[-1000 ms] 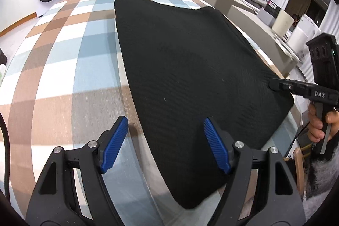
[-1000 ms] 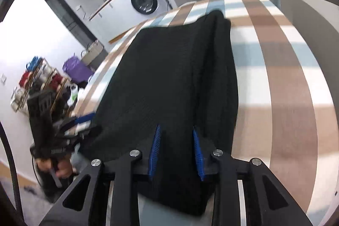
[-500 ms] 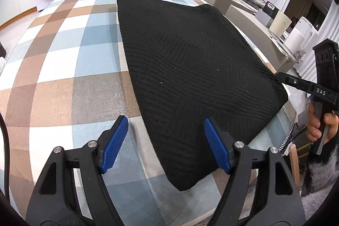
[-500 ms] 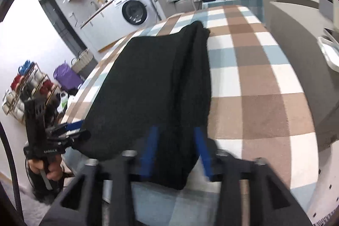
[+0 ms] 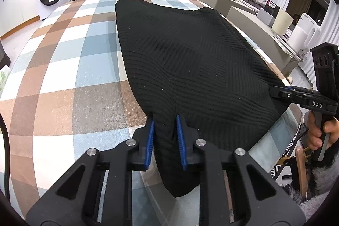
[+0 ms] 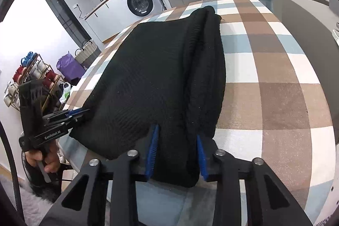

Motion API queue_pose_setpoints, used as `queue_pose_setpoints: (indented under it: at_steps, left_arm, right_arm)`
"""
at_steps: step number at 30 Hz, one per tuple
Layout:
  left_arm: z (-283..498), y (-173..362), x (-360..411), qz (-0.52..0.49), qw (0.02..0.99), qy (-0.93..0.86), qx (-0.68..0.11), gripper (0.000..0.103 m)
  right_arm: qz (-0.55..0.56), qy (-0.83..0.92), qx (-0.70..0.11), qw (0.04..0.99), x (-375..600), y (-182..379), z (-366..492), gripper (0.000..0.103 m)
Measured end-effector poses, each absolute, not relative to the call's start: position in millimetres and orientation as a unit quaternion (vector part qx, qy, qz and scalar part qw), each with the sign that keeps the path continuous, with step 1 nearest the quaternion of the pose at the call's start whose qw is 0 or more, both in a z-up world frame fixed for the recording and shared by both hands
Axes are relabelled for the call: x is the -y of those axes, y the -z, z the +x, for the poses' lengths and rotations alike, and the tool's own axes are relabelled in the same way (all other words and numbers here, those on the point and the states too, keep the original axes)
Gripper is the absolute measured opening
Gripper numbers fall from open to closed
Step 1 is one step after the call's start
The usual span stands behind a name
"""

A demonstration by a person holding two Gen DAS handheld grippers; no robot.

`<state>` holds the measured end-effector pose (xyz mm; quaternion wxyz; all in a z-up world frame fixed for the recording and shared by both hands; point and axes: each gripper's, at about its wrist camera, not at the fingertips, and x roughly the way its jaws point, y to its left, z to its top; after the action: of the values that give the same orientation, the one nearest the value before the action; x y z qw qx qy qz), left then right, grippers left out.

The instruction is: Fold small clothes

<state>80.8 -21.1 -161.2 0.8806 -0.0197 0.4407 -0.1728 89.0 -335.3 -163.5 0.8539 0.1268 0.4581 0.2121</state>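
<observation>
Left wrist view: a black knit garment (image 5: pixel 190 69) lies spread on the checked tablecloth (image 5: pixel 63 69), its near corner drooping over the table's edge. That corner sits between the blue pads (image 5: pixel 150 145) of the left gripper (image 5: pixel 164 120), whose jaws are closing on a bunched ridge of the fabric and press it from both sides. At the garment's right-hand edge the right gripper (image 5: pixel 275 93) bites the cloth side-on, held by a hand (image 5: pixel 317 132). In the right wrist view the garment (image 6: pixel 161 77) has a long fold along its right side; that thick folded edge fills the narrowing gap of the right gripper (image 6: pixel 177 132), its jaws closing too, pads touching the cloth. Beyond the garment stands a washing machine (image 6: pixel 139 1).
</observation>
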Motion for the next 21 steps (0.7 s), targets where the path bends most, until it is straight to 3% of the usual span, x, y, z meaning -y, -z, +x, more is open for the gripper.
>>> queue_pose_setpoints:
  at_steps: [21]
  left_arm:
    - [154, 161, -22, -0.032, 0.899, 0.1, -0.424, 0.016]
  right_arm:
    - [0.123, -0.201, -0.452, 0.86, 288, 166, 156, 0.028]
